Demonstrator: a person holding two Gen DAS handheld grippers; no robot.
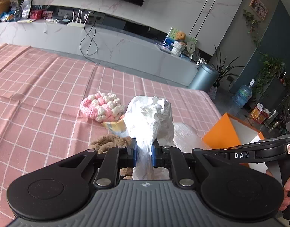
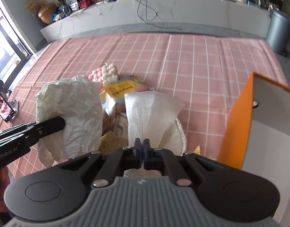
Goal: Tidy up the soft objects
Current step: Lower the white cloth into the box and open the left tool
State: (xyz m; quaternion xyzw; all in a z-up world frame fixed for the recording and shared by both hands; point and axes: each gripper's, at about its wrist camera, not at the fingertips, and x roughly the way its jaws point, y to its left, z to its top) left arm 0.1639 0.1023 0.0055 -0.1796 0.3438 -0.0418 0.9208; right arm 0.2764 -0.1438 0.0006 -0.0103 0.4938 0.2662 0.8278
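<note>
Paper wad [image 1: 149, 117]: crumpled white paper, pinched at its narrow neck by the left tongs [image 1: 144, 152] and held up over the pile; the crumpled head flares above the pads. Judged very light and springy; it will crush, not break, and a pinch at the neck is the sure hold (the loose head would only tear or slip).

Foam sheet [image 2: 150, 111]: thin white padded sheet, its near corner nipped by the right tongs [image 2: 142, 152], which are closed almost flat on it. It fans out over the pile. Judged feather-light and floppy, a little slick; a corner hold lets it droop and swing, so a hold further in would steady it.

Pile: beneath both pieces lie a brown fuzzy cloth [image 1: 111, 141], a yellow packet [image 2: 124, 89] and a pink-and-white knit [image 1: 102, 106]. All look soft and light; the knit should pinch well at its rim, the packet may slide between pads.

Box [image 2: 237, 117]: orange outside, white inside, open, standing just right of the pile. Judged the likely place for the soft things, though nothing shows inside it from here.

Tabletop [image 2: 192, 60]: covered by a pink checked cloth; it could bunch if the tongs drag low.
</note>
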